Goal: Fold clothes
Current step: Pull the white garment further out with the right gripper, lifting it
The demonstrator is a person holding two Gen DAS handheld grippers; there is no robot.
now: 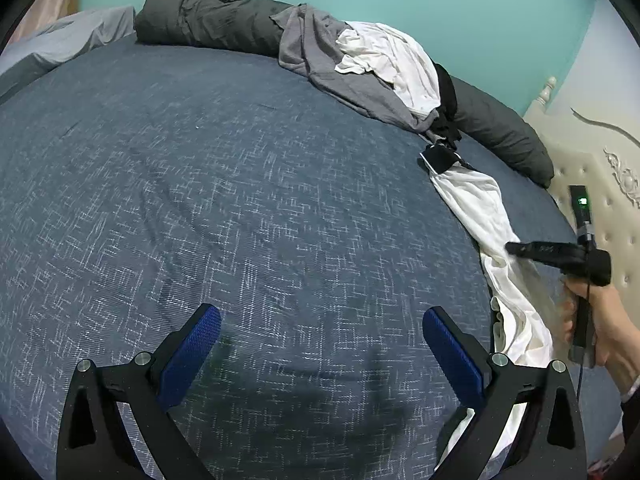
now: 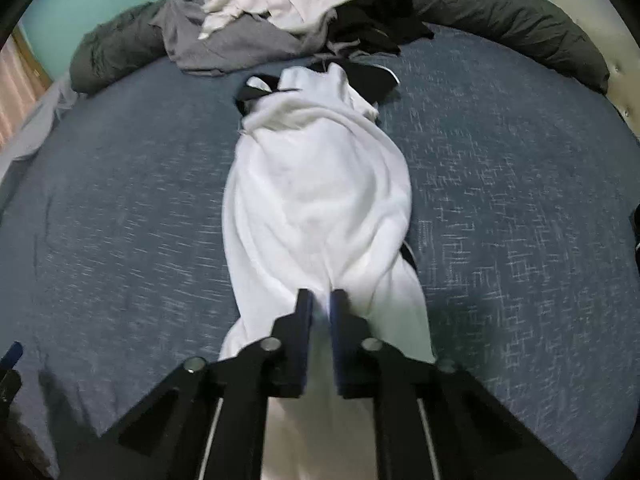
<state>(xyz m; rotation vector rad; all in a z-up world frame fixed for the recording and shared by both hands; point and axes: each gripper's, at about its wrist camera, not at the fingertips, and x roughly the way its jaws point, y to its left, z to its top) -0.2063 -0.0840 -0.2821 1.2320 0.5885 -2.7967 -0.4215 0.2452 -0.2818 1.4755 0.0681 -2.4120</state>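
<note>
A long white garment with black trim (image 2: 316, 200) lies stretched out on the blue bedspread (image 2: 500, 220), running away from my right gripper (image 2: 322, 296). That gripper is shut on the garment's near end, with white cloth pinched between the blue pads. In the left wrist view the same garment (image 1: 476, 200) trails along the right side of the bed, and the right gripper (image 1: 510, 248) reaches onto it from the right, held by a person's hand (image 1: 592, 320). My left gripper (image 1: 320, 316) stands wide open over bare bedspread (image 1: 240, 180), with nothing between its fingers.
A heap of grey, white and black clothes (image 1: 360, 64) lies at the far edge of the bed, against a rolled dark grey duvet (image 1: 208, 16). A cream tufted headboard (image 1: 592, 168) stands at the right. A grey pillow (image 1: 72, 40) sits at the far left.
</note>
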